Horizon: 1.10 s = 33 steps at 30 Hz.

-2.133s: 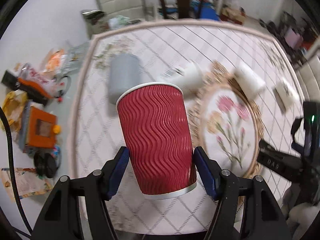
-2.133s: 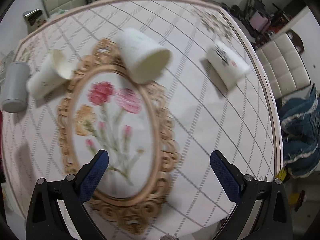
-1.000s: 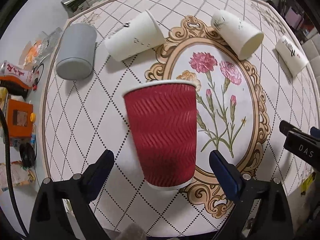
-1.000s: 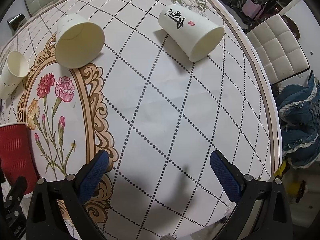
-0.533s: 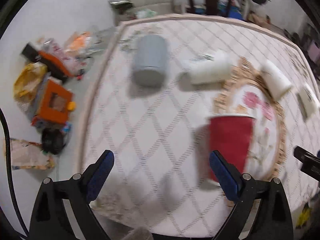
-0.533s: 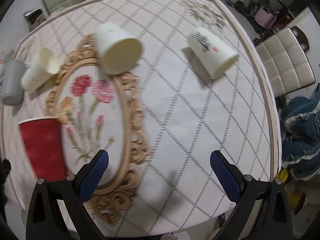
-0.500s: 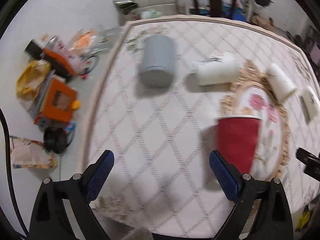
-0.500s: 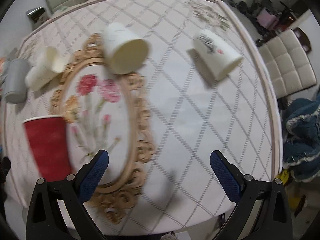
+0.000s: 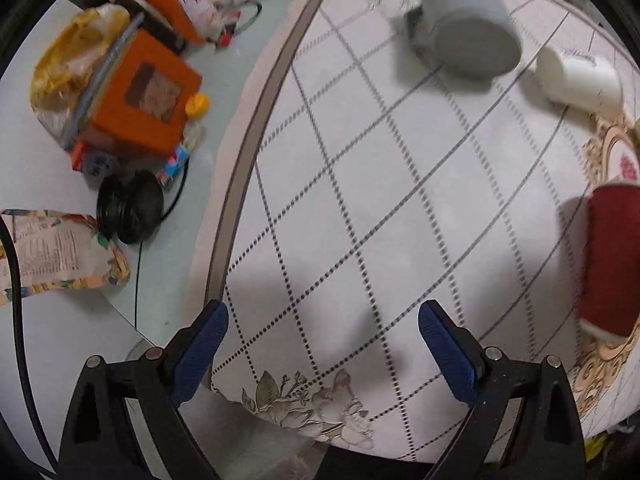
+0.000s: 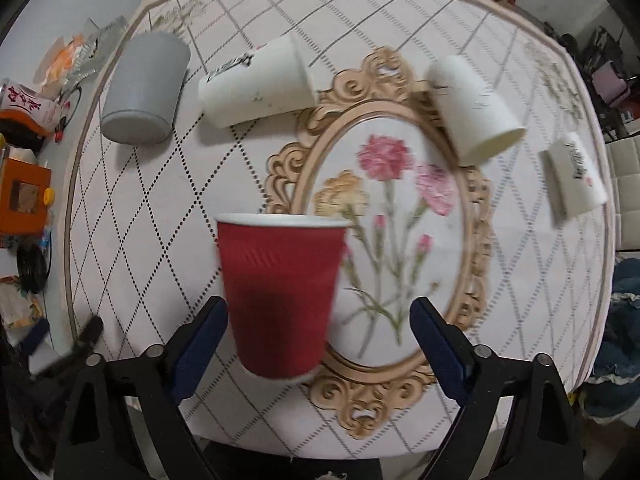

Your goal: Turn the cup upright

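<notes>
**A:** Start at the left. What's off the table?

**B:** In the right wrist view, an orange box (image 10: 24,196) sits on the floor past the table's left edge, with a black coil of cable (image 10: 31,269) below it. The tablecloth (image 10: 160,184) is white with dotted diamond lines.

**A:** And on the cloth?

**B:** Far left, a grey cup (image 10: 145,88) lies on its side with its base towards the camera. Just right of it a white paper cup (image 10: 256,82) lies on its side too, apart from the grey one.

**A:** The red cup?

**B:** The red cup (image 10: 280,296) stands upright, mouth up, on the left edge of the gold floral frame (image 10: 472,240) printed on the cloth. It's blurred. In the left wrist view it shows at the far right edge (image 9: 610,260).

**A:** Is either gripper on it?

**B:** No. The left gripper (image 9: 322,344) has its jaws spread wide with nothing between them, over the cloth's left edge. The right gripper (image 10: 318,334) is also spread wide; the cup appears between its fingers, nearer the left one, but neither pad clamps it.

**A:** Further right?

**B:** Another white cup (image 10: 472,110) lies tipped across the frame's upper right, and a printed white cup (image 10: 574,178) lies near the table's right edge.
</notes>
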Tool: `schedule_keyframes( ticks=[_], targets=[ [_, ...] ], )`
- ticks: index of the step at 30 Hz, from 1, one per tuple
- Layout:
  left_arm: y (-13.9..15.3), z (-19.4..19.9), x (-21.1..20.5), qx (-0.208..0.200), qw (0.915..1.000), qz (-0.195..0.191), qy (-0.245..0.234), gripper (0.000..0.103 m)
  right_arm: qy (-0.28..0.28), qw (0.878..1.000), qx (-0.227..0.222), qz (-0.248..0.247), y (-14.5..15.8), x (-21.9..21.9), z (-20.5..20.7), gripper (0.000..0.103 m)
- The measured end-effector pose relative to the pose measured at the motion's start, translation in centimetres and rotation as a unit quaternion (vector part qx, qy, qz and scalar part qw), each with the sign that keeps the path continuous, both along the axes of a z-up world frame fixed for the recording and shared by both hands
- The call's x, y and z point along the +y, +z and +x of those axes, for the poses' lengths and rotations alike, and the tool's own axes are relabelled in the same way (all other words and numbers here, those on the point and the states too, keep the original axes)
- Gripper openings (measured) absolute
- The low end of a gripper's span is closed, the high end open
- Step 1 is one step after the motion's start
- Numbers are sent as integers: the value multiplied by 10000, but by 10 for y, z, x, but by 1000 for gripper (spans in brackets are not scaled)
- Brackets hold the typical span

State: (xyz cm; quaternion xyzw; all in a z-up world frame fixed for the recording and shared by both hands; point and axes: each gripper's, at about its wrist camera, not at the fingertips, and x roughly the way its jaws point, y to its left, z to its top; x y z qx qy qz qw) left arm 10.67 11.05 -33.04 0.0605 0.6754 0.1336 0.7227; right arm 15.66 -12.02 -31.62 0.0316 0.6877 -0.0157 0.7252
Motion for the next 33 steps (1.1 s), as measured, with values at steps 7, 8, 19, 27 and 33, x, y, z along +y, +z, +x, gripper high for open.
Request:
schedule_keyframes(
  ticks=[7,8,19,27,33],
  targets=[
    [-11,-2,6,185,9997,-155,-65,97,-64,9989,430,154,-27,14,19,79],
    [-11,-2,6,194,9996,-175,-71,97,-77,9986,490,179,-31,15,20,77],
    [-6,1,8,268,9992,-304,-51,97,-193,9988,394,237,-33,14,18,74],
    [-11,2,4,529,9966,-632,48,97,-376,9917,-1206,239,19,1,-8,74],
    [-24,5,-5,611,9969,-479,-127,97,-473,9694,-2409,88,30,5,-8,74]
  ],
)
